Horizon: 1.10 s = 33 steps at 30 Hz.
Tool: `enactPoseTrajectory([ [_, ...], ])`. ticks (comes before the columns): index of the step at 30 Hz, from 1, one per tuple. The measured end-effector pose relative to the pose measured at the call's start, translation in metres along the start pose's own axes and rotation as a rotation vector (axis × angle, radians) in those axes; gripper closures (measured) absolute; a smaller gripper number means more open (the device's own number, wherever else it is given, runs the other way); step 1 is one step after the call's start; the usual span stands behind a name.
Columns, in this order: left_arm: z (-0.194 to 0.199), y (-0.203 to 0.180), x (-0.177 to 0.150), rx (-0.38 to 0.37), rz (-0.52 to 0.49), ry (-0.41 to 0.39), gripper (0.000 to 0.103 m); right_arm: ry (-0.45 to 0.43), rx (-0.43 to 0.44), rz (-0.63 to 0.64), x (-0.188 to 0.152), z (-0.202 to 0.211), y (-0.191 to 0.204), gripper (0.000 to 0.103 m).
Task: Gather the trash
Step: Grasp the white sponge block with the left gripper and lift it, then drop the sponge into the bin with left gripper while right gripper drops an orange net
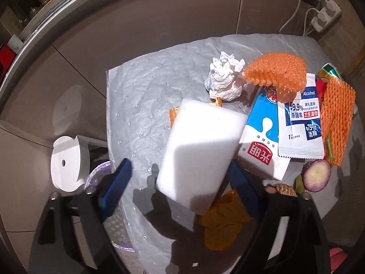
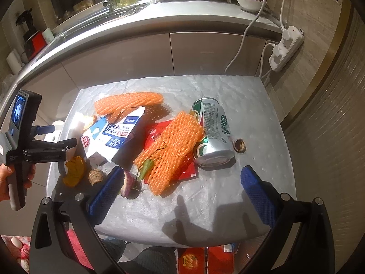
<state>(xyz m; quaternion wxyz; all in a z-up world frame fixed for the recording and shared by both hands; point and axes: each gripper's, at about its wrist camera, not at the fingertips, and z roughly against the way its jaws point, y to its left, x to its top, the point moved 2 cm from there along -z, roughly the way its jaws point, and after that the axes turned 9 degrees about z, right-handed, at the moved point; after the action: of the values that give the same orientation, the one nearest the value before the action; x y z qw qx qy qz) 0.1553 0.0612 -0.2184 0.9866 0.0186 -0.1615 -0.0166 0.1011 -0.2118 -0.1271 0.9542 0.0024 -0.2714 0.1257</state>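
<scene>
White sponge block (image 1: 200, 157). Milk carton (image 1: 262, 141): blue and white, red label. Foam fruit nets (image 2: 171, 153): orange mesh pattern. Drink can (image 2: 212, 132): green and silver. Wipe sachet (image 1: 301, 123): white with blue panels. Gripper pads (image 2: 257, 196): blue, ribbed.

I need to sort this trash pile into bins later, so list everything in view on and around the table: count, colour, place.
white foam block: 1, white, between the left gripper's fingers
crumpled tissue: 1, white, behind the block
milk carton: 1, blue and white, lying right of the block
alcohol wipe sachet: 1, white and blue, on the carton
foam fruit nets: 2, orange, mid-table
drink can: 1, green and silver, on its side, right
red packet: 1, red, under a net
onion half: 1, purple, front
orange peel: 1, front left
power strip: 1, white, hanging behind
left gripper: open around the block
right gripper: open, empty
</scene>
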Motion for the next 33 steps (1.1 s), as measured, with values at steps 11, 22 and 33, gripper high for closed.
enactPoseTrajectory([
  [11, 0.017, 0.011, 0.000, -0.106, 0.010, -0.011, 0.084, 0.024, 0.019, -0.003, 0.003, -0.014, 0.006, 0.002],
  [22, 0.052, 0.022, 0.004, -0.186, 0.037, -0.073, 0.088, 0.029, 0.053, -0.009, 0.004, -0.021, 0.014, 0.002],
  [33, 0.099, 0.073, -0.032, -0.185, 0.101, -0.129, 0.088, 0.042, 0.057, -0.044, 0.008, -0.022, 0.019, 0.002],
])
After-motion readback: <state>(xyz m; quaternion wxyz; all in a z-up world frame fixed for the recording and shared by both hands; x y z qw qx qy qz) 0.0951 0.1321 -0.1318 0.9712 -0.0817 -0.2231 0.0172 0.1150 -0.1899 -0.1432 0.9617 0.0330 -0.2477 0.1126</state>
